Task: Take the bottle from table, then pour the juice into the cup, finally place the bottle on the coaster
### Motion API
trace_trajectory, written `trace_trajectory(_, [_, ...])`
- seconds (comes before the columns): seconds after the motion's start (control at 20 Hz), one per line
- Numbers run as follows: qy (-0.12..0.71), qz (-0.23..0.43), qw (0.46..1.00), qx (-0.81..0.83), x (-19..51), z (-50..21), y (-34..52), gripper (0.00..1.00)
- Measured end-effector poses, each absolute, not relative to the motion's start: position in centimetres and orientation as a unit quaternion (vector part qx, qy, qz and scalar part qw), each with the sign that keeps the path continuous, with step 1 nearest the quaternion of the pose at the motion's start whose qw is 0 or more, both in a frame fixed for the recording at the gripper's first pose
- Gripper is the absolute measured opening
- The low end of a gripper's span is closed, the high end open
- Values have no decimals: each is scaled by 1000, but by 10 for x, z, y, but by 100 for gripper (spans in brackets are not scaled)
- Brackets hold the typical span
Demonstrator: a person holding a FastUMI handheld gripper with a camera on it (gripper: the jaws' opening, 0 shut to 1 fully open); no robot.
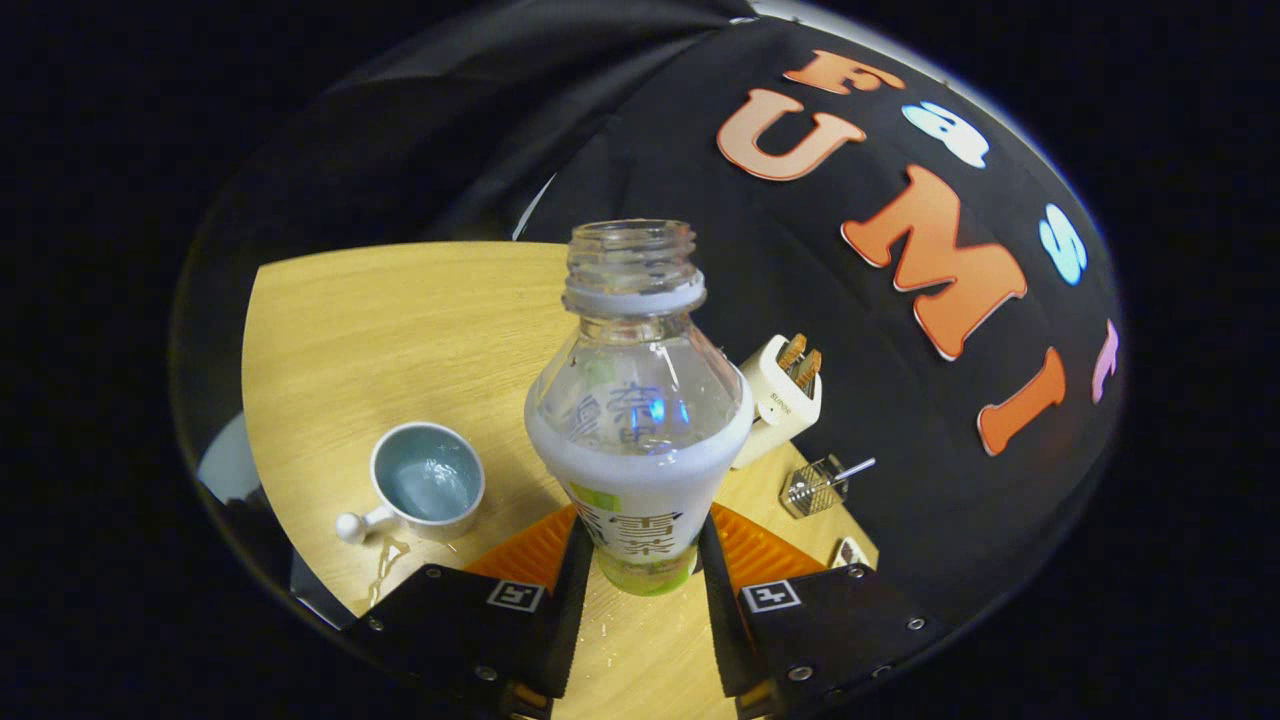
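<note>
A clear plastic bottle (pixel 637 420) with a white and green label and no cap stands upright between my fingers. My gripper (pixel 640 560) is shut on the bottle, one finger pressing each side of its lower body. The bottle looks almost empty. To the left of the fingers, on the round wooden table (pixel 400 330), sits a pale blue cup (pixel 428 480) with a white handle and liquid inside. A small spill glistens on the wood just below the cup's handle.
Behind the bottle to the right stands a white toaster (pixel 785 395) with two slices in it. Further right lies a small wire-mesh object (pixel 815 487) with a metal handle. The black booth wall rises close behind the table's right edge.
</note>
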State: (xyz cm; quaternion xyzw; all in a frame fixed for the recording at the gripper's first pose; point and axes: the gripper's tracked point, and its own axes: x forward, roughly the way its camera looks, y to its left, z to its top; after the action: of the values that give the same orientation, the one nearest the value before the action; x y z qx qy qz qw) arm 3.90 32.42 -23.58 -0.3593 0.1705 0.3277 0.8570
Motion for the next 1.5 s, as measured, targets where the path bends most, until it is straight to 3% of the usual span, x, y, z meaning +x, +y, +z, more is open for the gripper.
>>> trace_trajectory(0.55, [217, 269, 930, -126, 111, -215, 279, 57])
trace_trajectory(1.5, [264, 230, 936, -45, 195, -301, 265, 57])
